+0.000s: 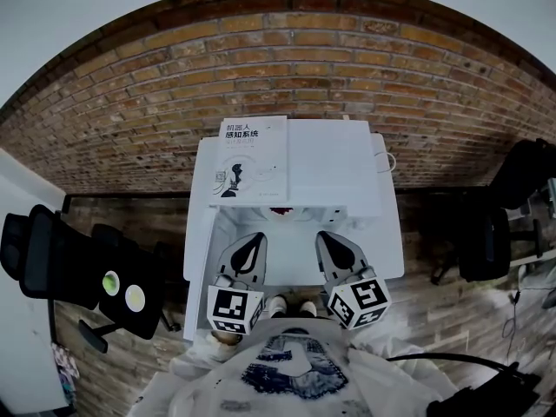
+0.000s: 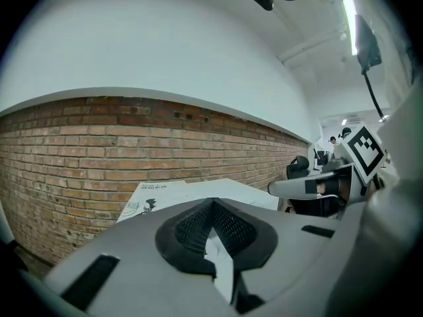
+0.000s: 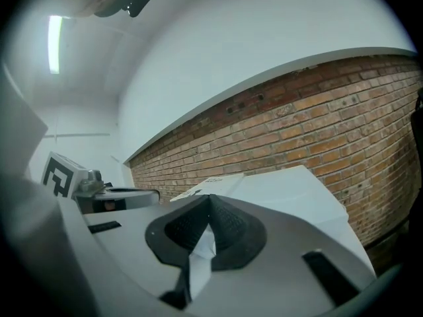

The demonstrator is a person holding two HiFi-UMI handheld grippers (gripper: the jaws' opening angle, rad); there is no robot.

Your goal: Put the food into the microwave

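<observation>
Though empty, jaws together, left gripper and right gripper before white, boxy microwave.

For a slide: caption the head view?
Left gripper and right gripper, both shut, held side by side at a white cabinet topped with a book, brick wall behind.

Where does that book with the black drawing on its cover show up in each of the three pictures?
Head view: the book lies just above centre, on the left part of the top of the microwave.
Left gripper view: left of centre and low, seen at a flat angle.
Right gripper view: small, near the middle.
Shared landmark: the brick wall stands behind the book in all three.
</observation>
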